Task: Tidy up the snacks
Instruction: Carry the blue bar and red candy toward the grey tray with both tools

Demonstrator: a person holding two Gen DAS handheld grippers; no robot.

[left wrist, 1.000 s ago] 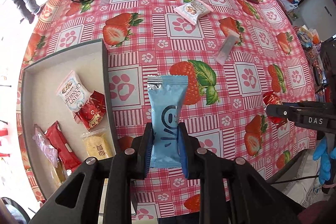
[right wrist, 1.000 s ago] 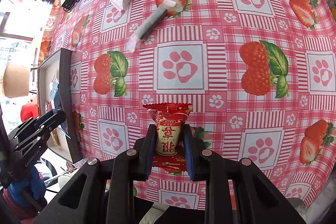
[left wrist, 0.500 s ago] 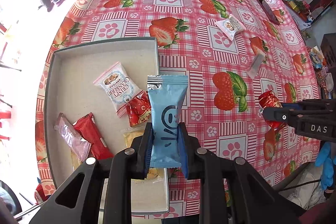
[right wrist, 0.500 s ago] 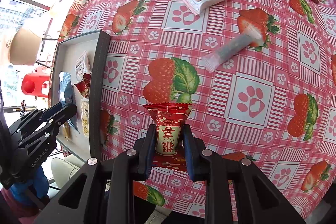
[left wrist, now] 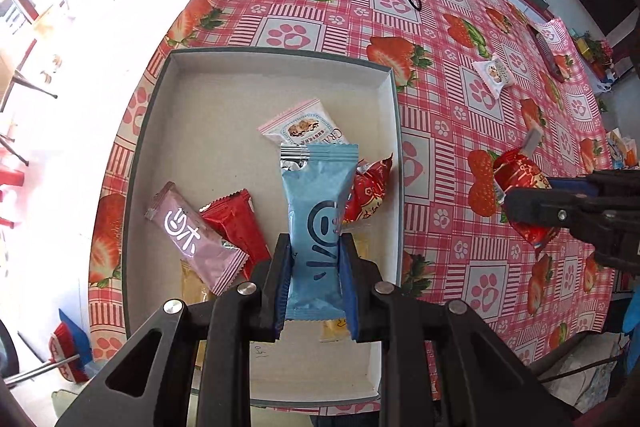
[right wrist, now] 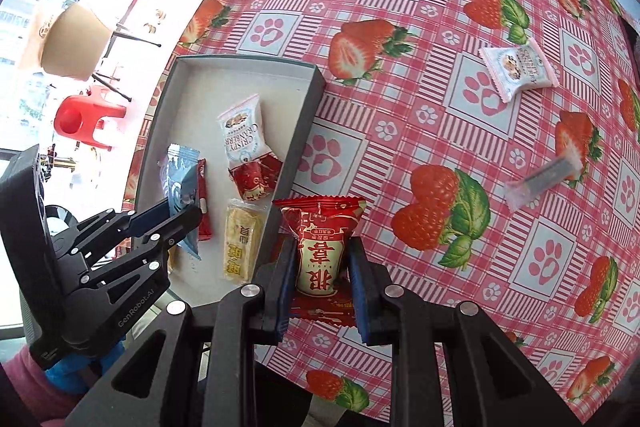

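Holding blue packet (left wrist: pixel 316 223), left gripper (left wrist: pixel 314 291) over snack-filled tray (left wrist: pixel 256 57); right gripper (right wrist: pixel 322 279) clamps red packet (right wrist: pixel 320 247).

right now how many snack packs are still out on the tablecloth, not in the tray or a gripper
2: a white cranberry crisp pack and, nearer, a clear wrapped stick, both right of the tray. Others may be out of view.

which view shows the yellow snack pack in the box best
The right wrist view: the yellow snack pack lies in full sight in the box. In the left wrist view only its edges peek out behind the left gripper.
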